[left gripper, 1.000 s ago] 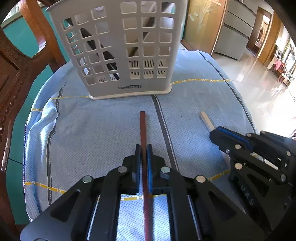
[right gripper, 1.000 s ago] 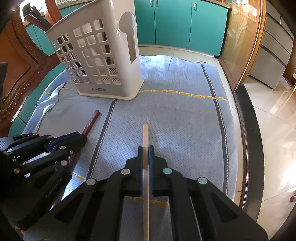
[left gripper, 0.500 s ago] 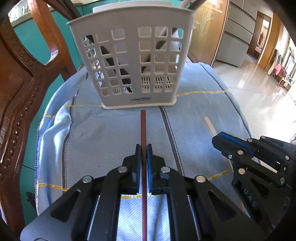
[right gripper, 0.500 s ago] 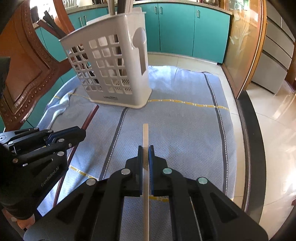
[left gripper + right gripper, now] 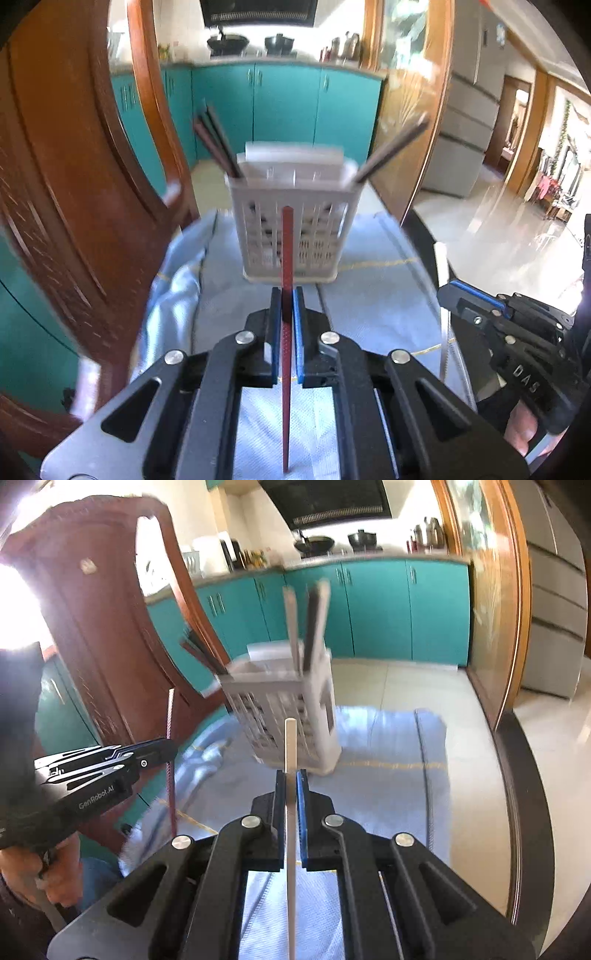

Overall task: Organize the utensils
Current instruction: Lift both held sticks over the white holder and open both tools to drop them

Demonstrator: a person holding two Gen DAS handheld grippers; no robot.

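Observation:
My left gripper [image 5: 287, 301] is shut on a dark red chopstick [image 5: 287, 243], held upright above the table. My right gripper [image 5: 291, 781] is shut on a pale wooden chopstick [image 5: 290, 738], also held upright. The white slotted utensil basket [image 5: 291, 236] stands on the blue cloth ahead of both grippers, with several dark chopsticks [image 5: 216, 142] sticking out of it. It also shows in the right wrist view [image 5: 284, 720]. The right gripper shows at the right of the left wrist view [image 5: 465, 291]. The left gripper [image 5: 162, 753] with its red chopstick [image 5: 170, 738] shows at the left of the right wrist view.
A blue striped cloth [image 5: 369, 306] covers the table. A carved wooden chair back [image 5: 66, 192] rises close on the left. Teal kitchen cabinets [image 5: 288, 107] stand behind, and tiled floor [image 5: 424, 686] lies beyond the table's right edge.
Both grippers have lifted and tilted up with their chopsticks, off the cloth. The basket now looks farther away and lower in both views, and its top shows.

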